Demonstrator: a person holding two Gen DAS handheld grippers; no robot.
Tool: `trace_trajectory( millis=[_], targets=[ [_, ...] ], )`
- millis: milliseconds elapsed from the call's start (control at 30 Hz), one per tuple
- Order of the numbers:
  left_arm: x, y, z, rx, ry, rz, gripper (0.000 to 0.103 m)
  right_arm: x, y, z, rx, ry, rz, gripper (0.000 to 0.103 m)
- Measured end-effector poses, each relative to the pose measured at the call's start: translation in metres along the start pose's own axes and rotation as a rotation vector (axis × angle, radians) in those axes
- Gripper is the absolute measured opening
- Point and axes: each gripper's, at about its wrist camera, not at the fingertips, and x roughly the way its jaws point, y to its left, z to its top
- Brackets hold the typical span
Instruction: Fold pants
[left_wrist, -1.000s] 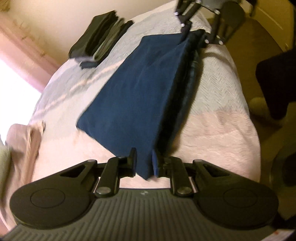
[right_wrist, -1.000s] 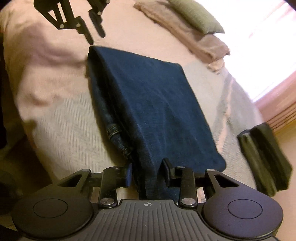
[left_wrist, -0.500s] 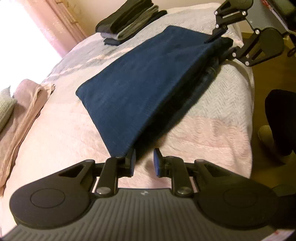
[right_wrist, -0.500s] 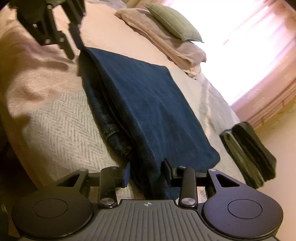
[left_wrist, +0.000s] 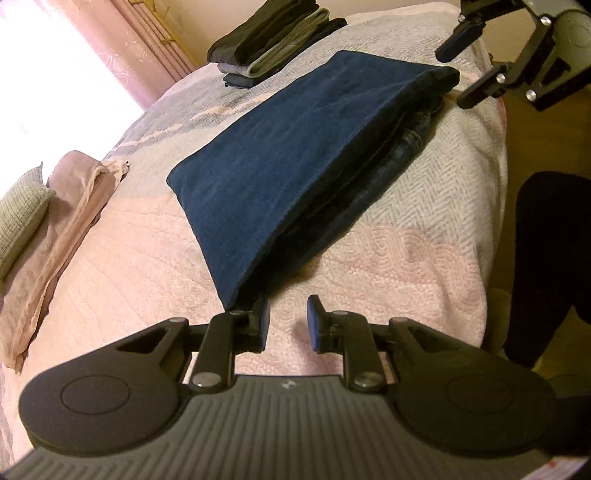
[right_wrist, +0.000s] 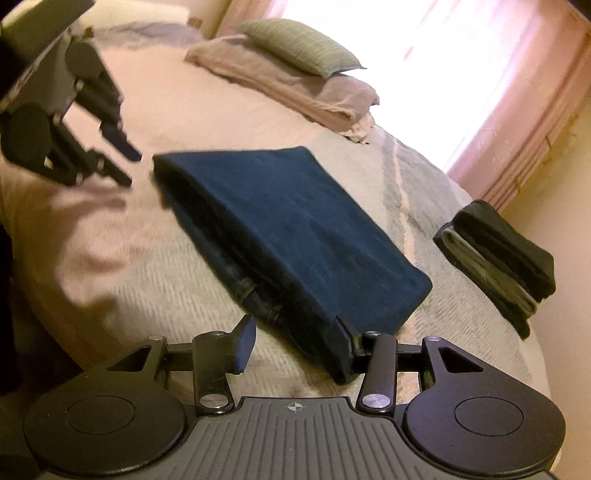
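Quilted bedspread (left_wrist: 388, 266) carries the folded jeans (left_wrist: 295, 155) near its front edge, a dark folded stack (left_wrist: 269, 48) well apart. Denim looks heavy, limp, grippy; best pinched at thick corners. Left gripper (left_wrist: 287, 325) and right gripper (right_wrist: 295, 347) both spread, holding nothing.

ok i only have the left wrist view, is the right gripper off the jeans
observer: not quite. In the right wrist view the right gripper is open, but a corner of the jeans lies against one of its fingers.
operator: and my left one, clear from that side
observer: the left gripper is open and looks just short of the far corner, not touching, though it's blurred there.
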Motion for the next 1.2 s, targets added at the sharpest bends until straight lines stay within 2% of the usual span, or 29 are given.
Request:
trace_trajectory(
  millis=[133, 167, 200, 300, 433, 533, 600, 667, 700, 767, 800, 833, 867, 900, 1000, 1100, 1167, 1200],
  targets=[
    [0.000, 0.001, 0.003, -0.010, -0.005, -0.017, 0.023, 0.001, -0.017, 0.010, 0.092, -0.018, 0.037, 0.042],
    [-0.001, 0.004, 0.004, -0.016, -0.006, -0.024, 0.024, 0.004, -0.032, 0.015, 0.163, -0.027, 0.066, 0.042],
    [-0.002, 0.006, 0.004, -0.019, -0.006, -0.033, 0.024, 0.004, -0.032, 0.015, 0.163, -0.027, 0.066, 0.042],
    [-0.012, 0.018, 0.006, -0.036, -0.008, -0.063, 0.026, 0.010, -0.058, 0.019, 0.278, -0.033, 0.109, 0.042],
    [-0.027, 0.051, 0.016, -0.144, -0.048, -0.121, 0.030, 0.025, -0.091, 0.021, 0.395, -0.011, 0.145, 0.042],
    [-0.027, 0.078, 0.035, -0.205, -0.087, -0.104, 0.033, 0.039, -0.117, 0.019, 0.481, 0.016, 0.142, 0.042],
    [-0.016, 0.088, 0.053, -0.198, -0.099, -0.090, 0.035, 0.058, -0.130, 0.018, 0.499, 0.099, 0.190, 0.042],
    [0.003, 0.095, 0.071, -0.189, -0.102, -0.094, 0.040, 0.066, -0.157, 0.014, 0.606, 0.026, 0.156, 0.042],
    [0.013, 0.097, 0.079, -0.183, -0.105, -0.105, 0.041, 0.066, -0.157, 0.014, 0.606, 0.026, 0.156, 0.042],
    [0.037, 0.100, 0.094, -0.182, -0.098, -0.121, 0.042, 0.079, -0.180, 0.007, 0.744, -0.005, 0.167, 0.042],
    [0.048, 0.101, 0.099, -0.183, -0.096, -0.130, 0.042, 0.100, -0.200, 0.000, 0.842, 0.004, 0.159, 0.042],
    [0.062, 0.102, 0.105, -0.195, -0.096, -0.148, 0.042, 0.100, -0.200, 0.000, 0.842, 0.004, 0.159, 0.042],
    [0.074, 0.105, 0.109, -0.213, -0.091, -0.165, 0.042, 0.110, -0.207, -0.004, 0.870, 0.005, 0.162, 0.039],
    [0.085, 0.107, 0.112, -0.230, -0.081, -0.174, 0.042, 0.127, -0.217, -0.012, 0.923, 0.005, 0.246, 0.018],
    [0.116, 0.104, 0.116, -0.231, -0.037, -0.188, 0.042, 0.139, -0.222, -0.016, 0.929, 0.029, 0.239, 0.016],
    [0.141, 0.100, 0.111, -0.240, -0.004, -0.195, 0.046, 0.151, -0.218, -0.018, 0.899, 0.069, 0.222, 0.018],
    [0.143, 0.100, 0.109, -0.243, -0.005, -0.192, 0.047, 0.135, -0.212, -0.008, 0.833, 0.052, 0.164, 0.022],
    [0.139, 0.102, 0.109, -0.250, -0.004, -0.193, 0.047, 0.122, -0.205, 0.000, 0.761, 0.033, 0.120, 0.023]
  ],
)
